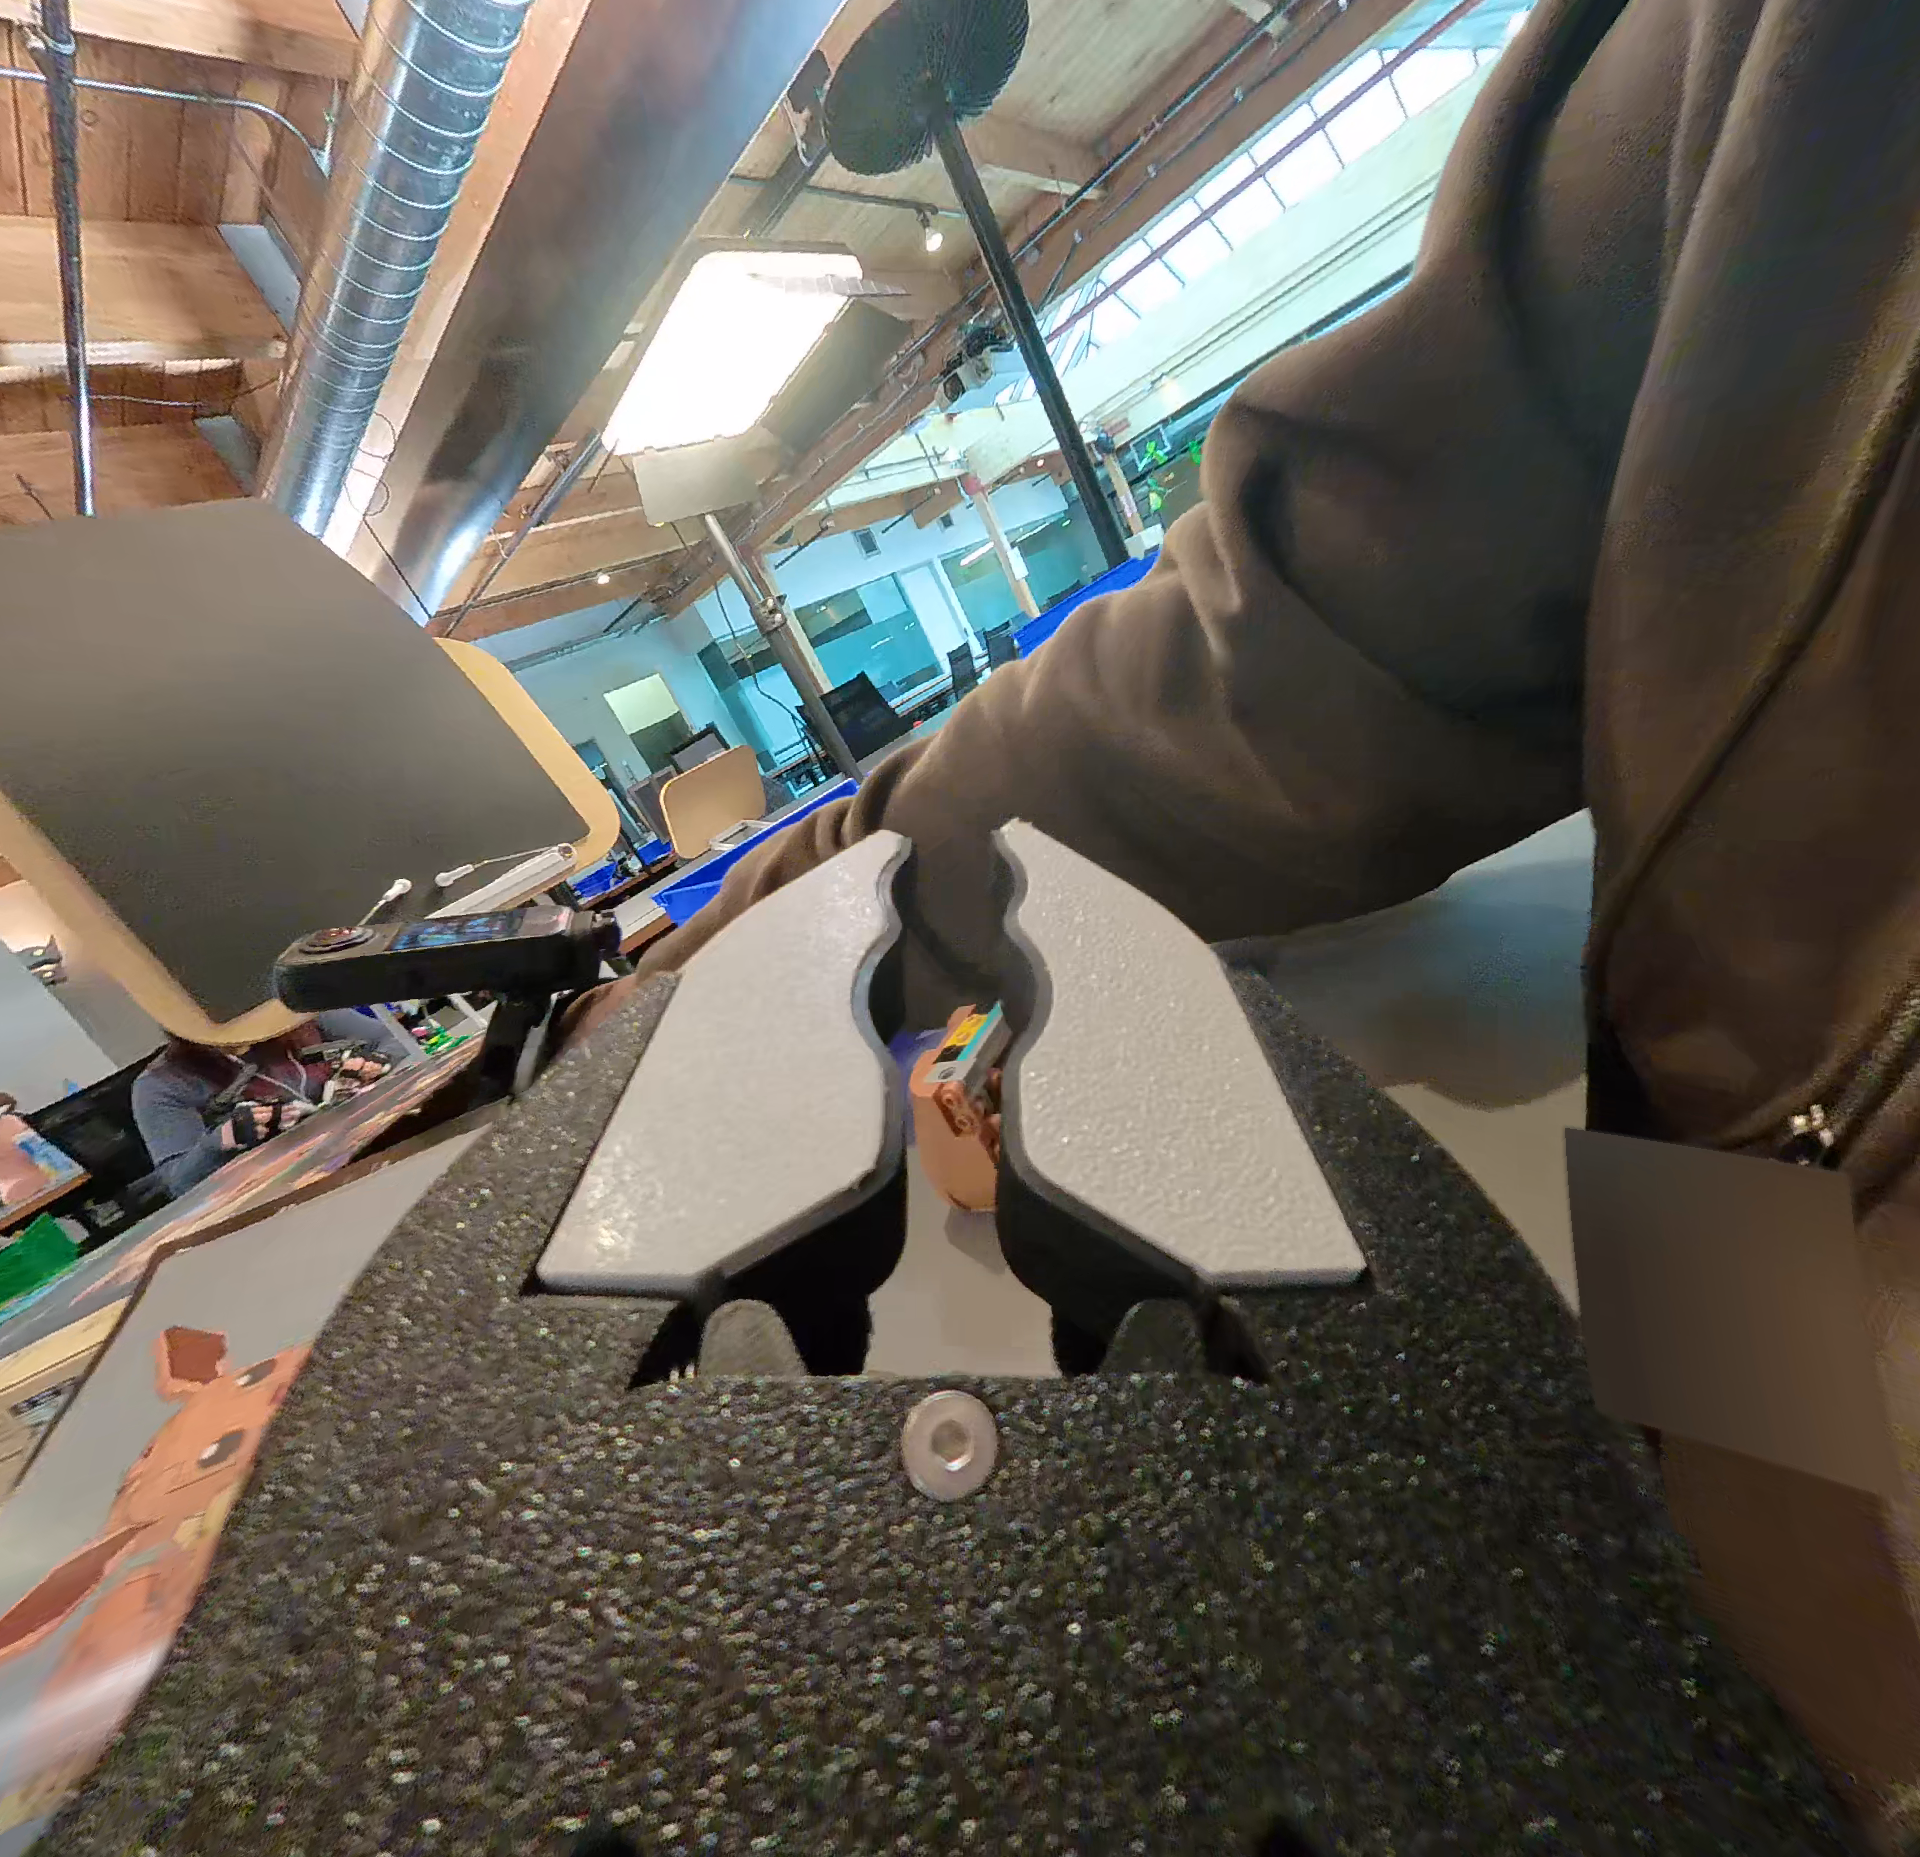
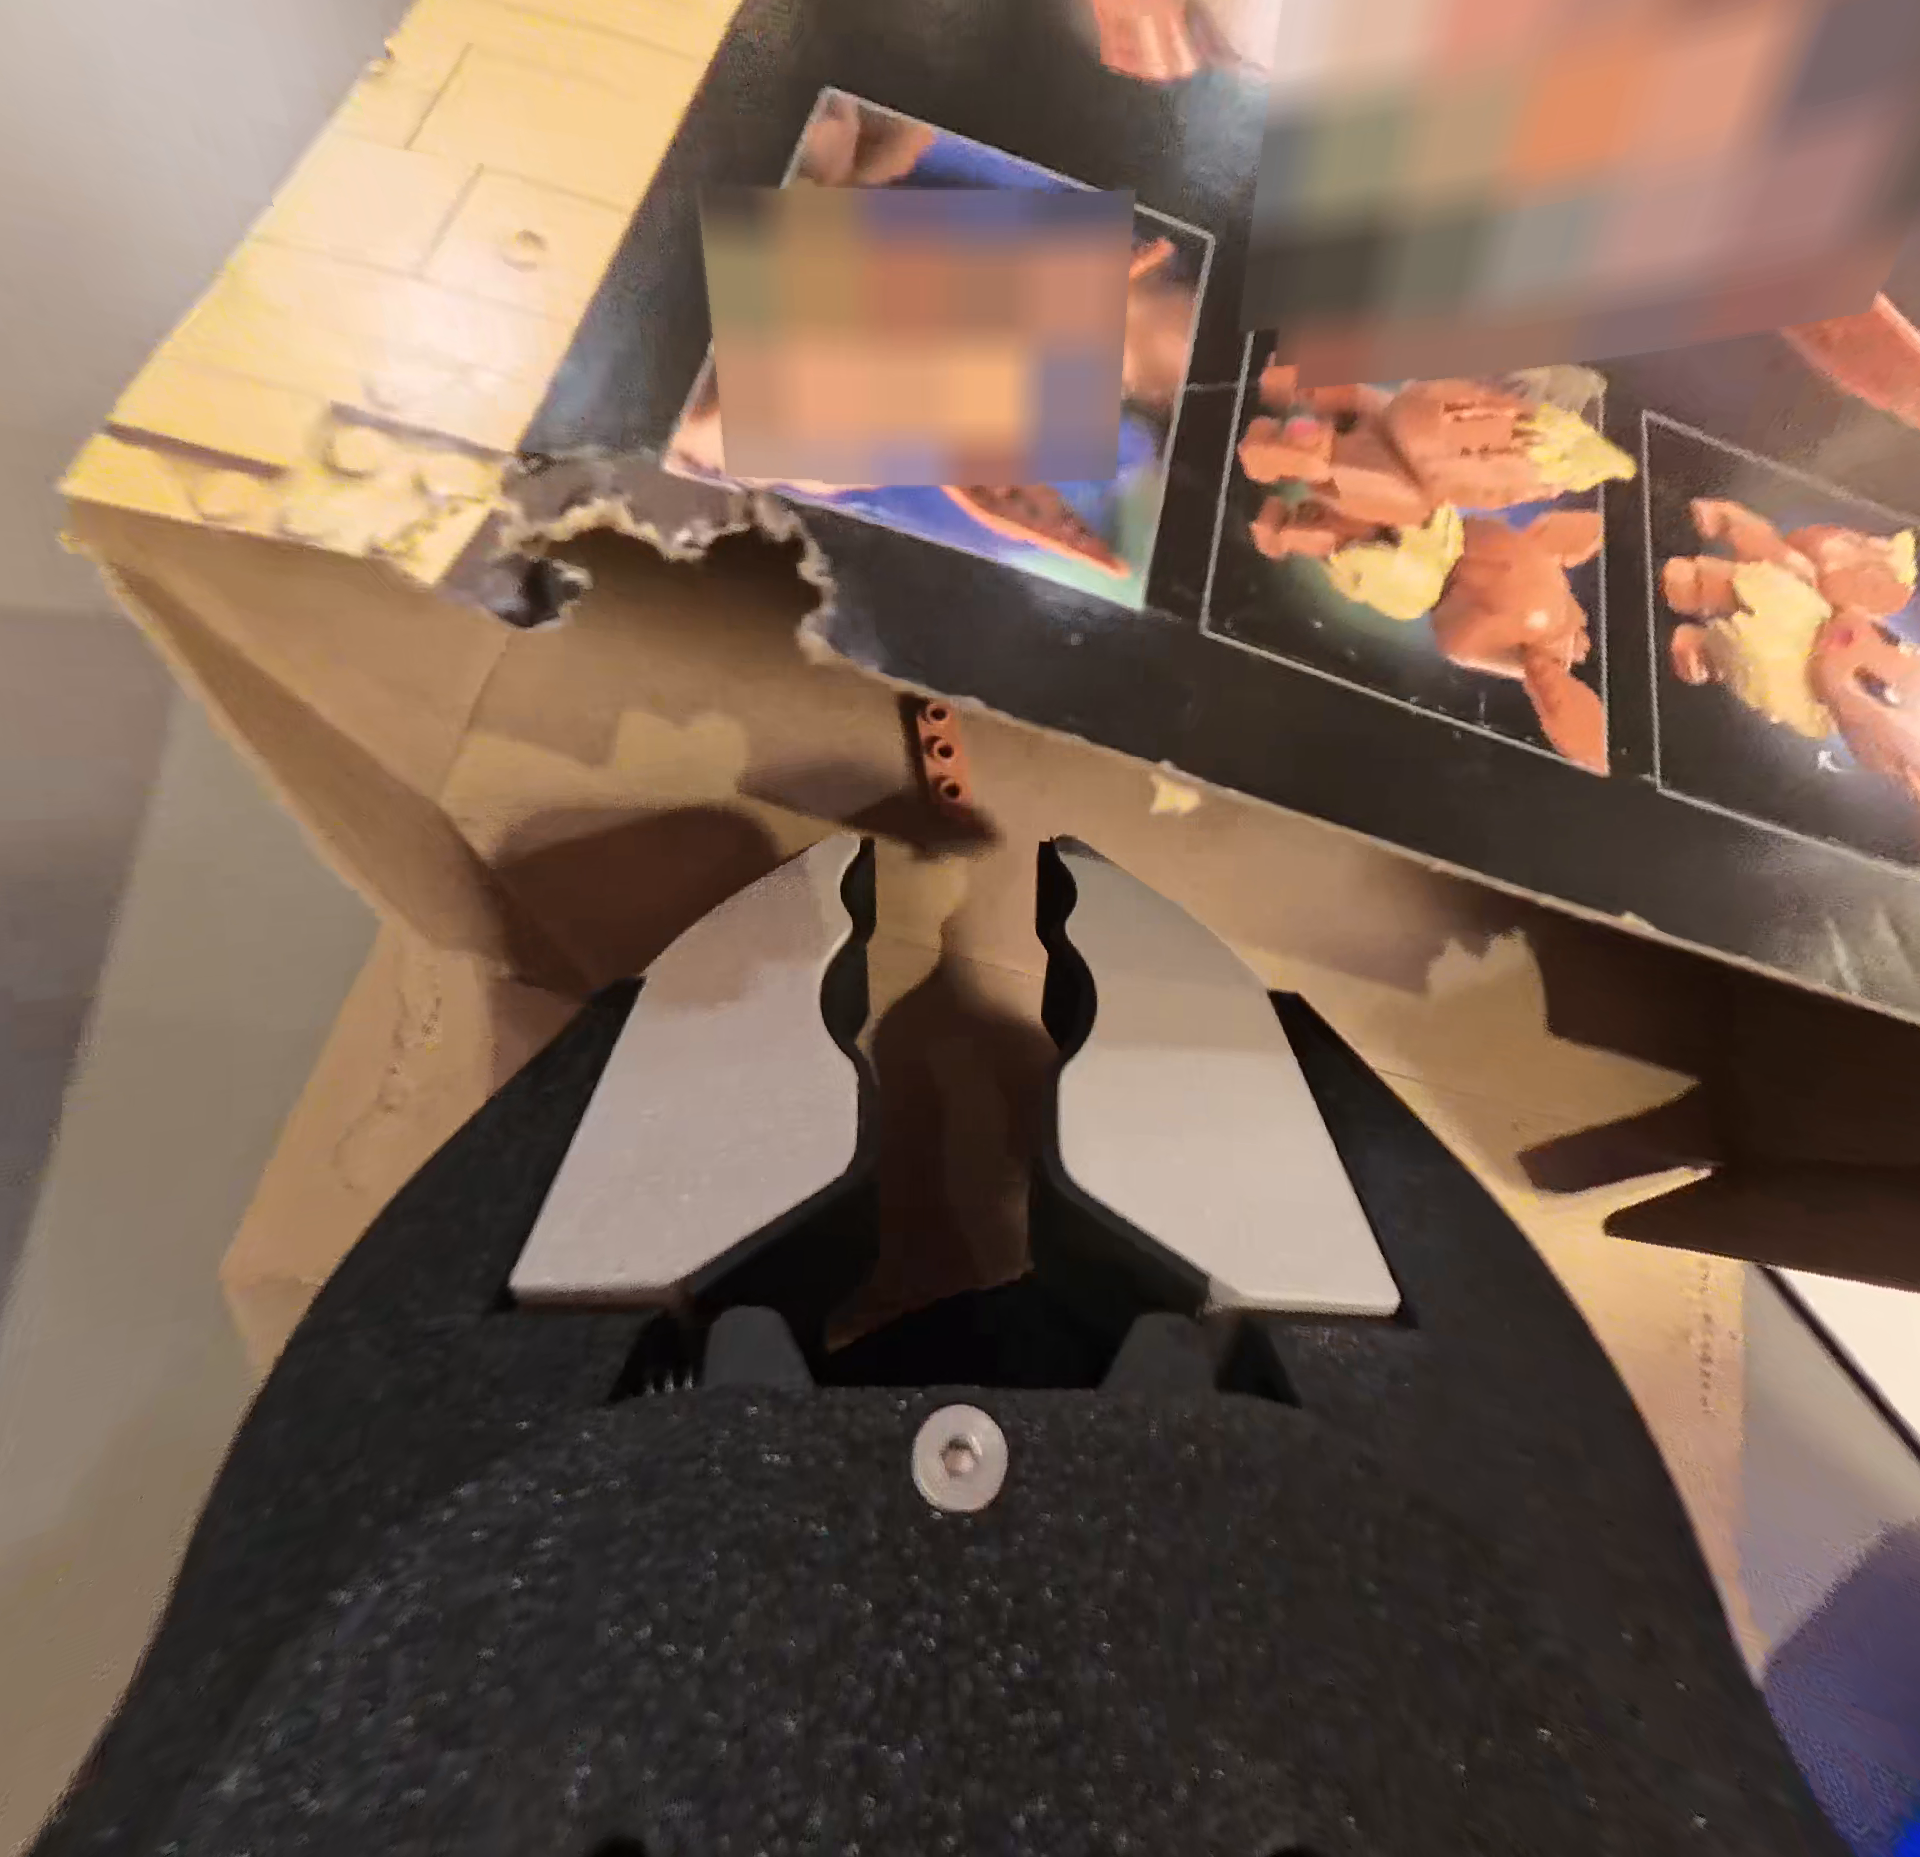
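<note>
Grey bench (image 1: 1455, 986) lies under us, in a hall with timber beams and a silver duct (image 1: 416, 228). Our left claw (image 1: 954, 862) is clenched on a small orange brick assembly (image 1: 961, 1101), its long axis running along the fingers. Our right claw (image 2: 954, 851) is released inside a torn cardboard box (image 2: 582, 685), just short of a brown brick (image 2: 940, 758) with a row of holes, standing nearly upright.
</note>
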`<state>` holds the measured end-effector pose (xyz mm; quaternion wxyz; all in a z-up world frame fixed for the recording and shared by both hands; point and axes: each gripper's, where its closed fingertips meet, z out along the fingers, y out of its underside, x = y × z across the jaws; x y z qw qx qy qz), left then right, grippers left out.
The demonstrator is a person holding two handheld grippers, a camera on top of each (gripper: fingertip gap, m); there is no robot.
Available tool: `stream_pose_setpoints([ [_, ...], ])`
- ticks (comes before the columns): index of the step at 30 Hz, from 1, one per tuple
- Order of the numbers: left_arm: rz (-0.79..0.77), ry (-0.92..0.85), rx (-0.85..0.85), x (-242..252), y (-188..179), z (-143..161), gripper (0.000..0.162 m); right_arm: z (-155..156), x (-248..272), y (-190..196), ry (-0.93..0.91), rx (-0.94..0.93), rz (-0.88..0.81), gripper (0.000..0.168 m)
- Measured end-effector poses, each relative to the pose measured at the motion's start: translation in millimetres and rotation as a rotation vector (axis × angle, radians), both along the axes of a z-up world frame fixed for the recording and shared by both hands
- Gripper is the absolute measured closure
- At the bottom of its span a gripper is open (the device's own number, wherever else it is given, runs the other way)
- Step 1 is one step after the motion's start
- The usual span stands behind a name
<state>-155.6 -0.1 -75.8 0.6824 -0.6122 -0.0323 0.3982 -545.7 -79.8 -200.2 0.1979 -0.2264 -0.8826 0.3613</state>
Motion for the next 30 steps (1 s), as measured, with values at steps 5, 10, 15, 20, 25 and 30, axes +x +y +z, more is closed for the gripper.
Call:
stream_pose_setpoints([
  [5, -0.036, -0.016, -0.006, 5, 4, -4, 0.149, 2, -5, 0, -0.026, 0.001, -0.017, 0.14],
  [10, -0.055, -0.026, -0.017, 7, 7, -7, 0.15, 14, 0, -2, 0.016, 0.055, -0.008, 0.138],
  [15, -0.061, -0.024, -0.045, 8, 10, -10, 0.15, 19, -2, -9, 0.078, 0.068, 0.011, 0.138],
  [20, -0.068, -0.024, -0.062, 9, 12, -13, 0.15, 6, -3, -14, 0.047, 0.045, 0.024, 0.138],
  [25, -0.078, -0.027, -0.075, 11, 14, -15, 0.15, 0, -5, -12, 0.02, 0.025, 0.017, 0.135],
  [30, -0.087, -0.03, -0.094, 12, 17, -18, 0.15, -3, -6, -15, -0.029, 0.001, 0.027, 0.139],
])
